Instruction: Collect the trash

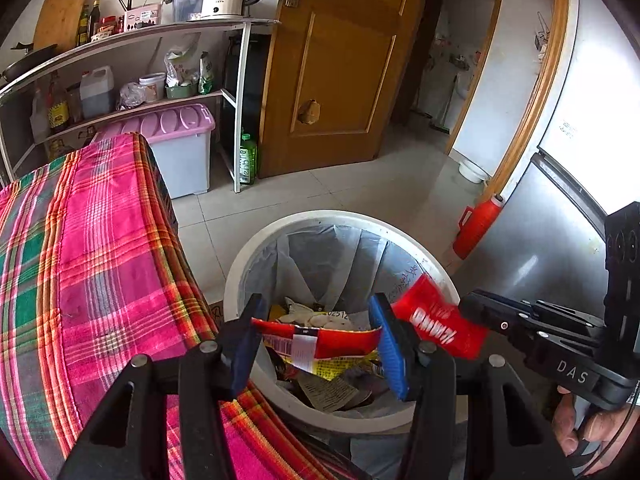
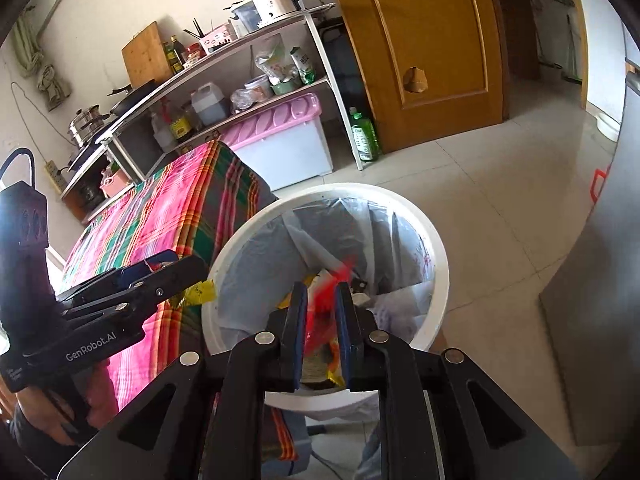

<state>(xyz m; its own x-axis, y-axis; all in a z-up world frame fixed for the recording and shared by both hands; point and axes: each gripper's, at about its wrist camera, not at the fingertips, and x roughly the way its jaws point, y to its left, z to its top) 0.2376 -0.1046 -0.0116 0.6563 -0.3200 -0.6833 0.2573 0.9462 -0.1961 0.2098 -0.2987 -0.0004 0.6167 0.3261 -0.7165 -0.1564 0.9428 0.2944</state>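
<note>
Hovering over the white bin (image 1: 280, 236), your left gripper (image 1: 316, 344) holds a red and yellow wrapper (image 1: 320, 346) stretched between wide-set fingers, and your right gripper (image 2: 322, 334) pinches a red packet (image 1: 438, 322) in narrow jaws at the rim. Judging from the scraps already lying in the liner, collection looks well along and what remains is letting both pieces fall. Keep off the plaid-covered table (image 1: 80, 260) hard against the bin's left, with the fridge (image 1: 560, 240) and red flask (image 1: 476, 226) just right.
</note>
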